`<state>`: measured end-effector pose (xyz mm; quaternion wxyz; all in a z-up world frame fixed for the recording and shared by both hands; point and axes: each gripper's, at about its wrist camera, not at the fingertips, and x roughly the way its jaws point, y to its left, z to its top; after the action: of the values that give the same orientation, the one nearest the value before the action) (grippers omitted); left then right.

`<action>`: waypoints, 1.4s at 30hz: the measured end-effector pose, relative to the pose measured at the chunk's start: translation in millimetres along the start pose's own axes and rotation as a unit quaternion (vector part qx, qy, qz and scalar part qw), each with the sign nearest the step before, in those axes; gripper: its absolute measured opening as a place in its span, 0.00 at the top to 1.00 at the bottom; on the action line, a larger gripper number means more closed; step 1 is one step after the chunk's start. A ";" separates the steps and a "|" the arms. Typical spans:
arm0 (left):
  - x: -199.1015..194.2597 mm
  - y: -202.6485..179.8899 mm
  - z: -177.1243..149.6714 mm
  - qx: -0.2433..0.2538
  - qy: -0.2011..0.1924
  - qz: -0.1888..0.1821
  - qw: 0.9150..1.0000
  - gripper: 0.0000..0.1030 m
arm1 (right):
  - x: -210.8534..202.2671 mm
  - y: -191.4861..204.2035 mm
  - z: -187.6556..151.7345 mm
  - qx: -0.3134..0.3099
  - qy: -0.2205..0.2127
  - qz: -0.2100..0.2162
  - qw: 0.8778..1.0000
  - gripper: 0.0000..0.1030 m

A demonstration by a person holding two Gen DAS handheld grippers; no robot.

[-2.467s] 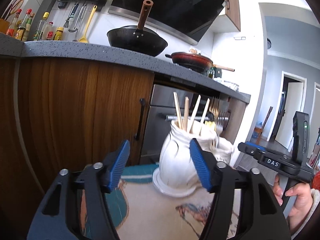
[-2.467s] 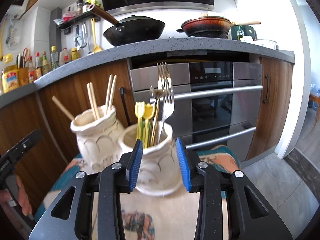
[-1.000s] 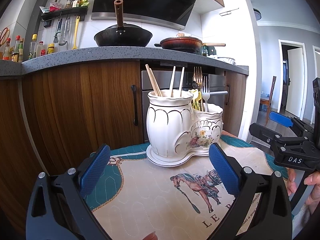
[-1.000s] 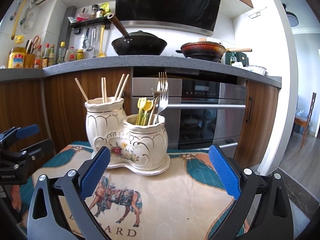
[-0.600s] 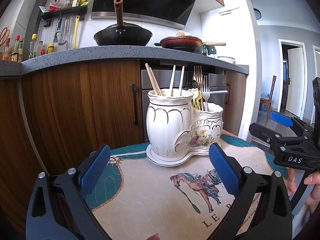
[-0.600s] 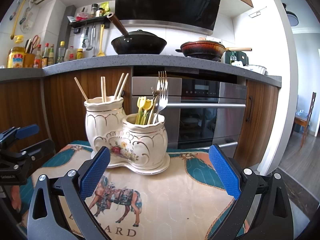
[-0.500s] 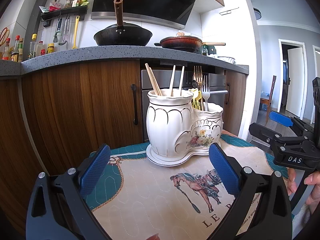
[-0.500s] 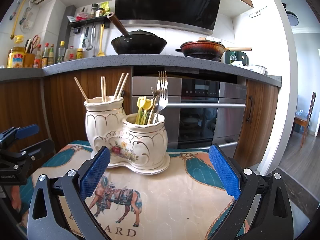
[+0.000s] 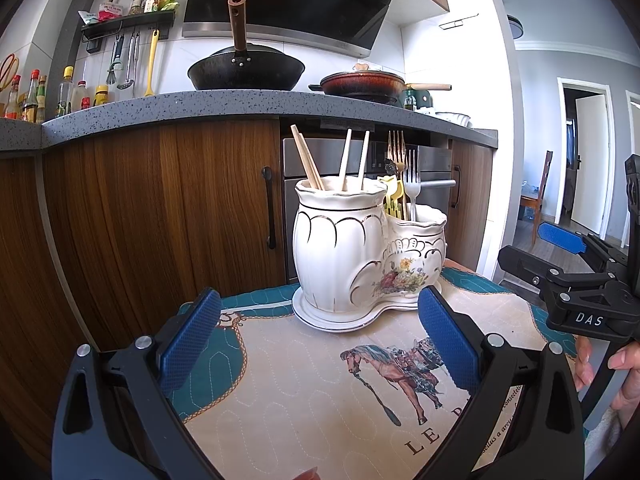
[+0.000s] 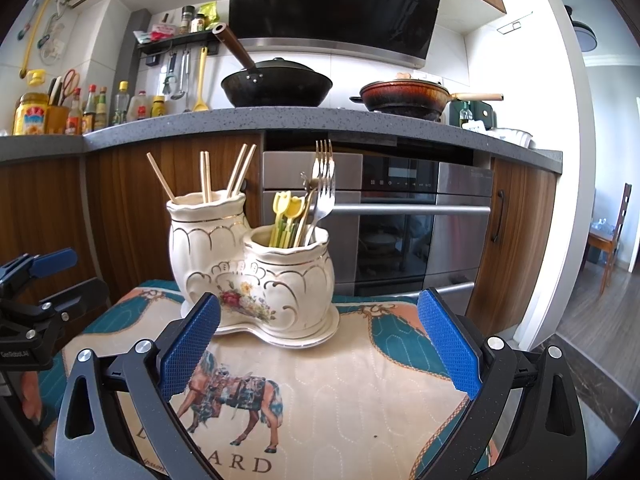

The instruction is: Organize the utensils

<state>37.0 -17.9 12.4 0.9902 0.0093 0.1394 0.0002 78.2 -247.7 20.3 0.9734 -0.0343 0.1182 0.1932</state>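
Standing on a quilted tabletop mat printed with a brown horse: one white, gilt-trimmed ceramic double-pot utensil holder with a floral motif, on its own matching base.

Taller pot: five wooden chopsticks, leaning apart. Lower pot: silver metal forks, tines up, with yellow tulip-topped plastic picks beside them.

Left claw: blue-padded fingers spread wide, holding nothing, low over the mat, short of the holder. Right claw: likewise wide apart and empty, well short of the holder (the left pad overlaps the holder's base in the right wrist view). Each claw shows at the edge of the other's view; a person's fingers wrap the right handle.

Nothing lies between either claw and the holder; the mat there is bare.

Behind: brown wood-grain cabinet doors, a stainless steel built-in oven with a bar handle, and a grey speckled stone counter. On the counter: a black wok with a brown wooden handle, a reddish-brown pan, and bottled condiments at the left. A wall rail carries hanging utensils, among them a yellow spatula. A wooden chair stands in the room beyond.
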 end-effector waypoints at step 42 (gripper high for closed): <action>0.2 -0.1 -0.5 0.001 0.001 0.001 1.000 0.05 | -2.0 -1.7 -3.7 0.002 0.002 -0.001 1.000 0.05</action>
<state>37.1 -18.0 11.9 0.9900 0.0101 0.1407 0.0007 76.2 -250.4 17.2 0.9734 -0.0331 0.1205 0.1922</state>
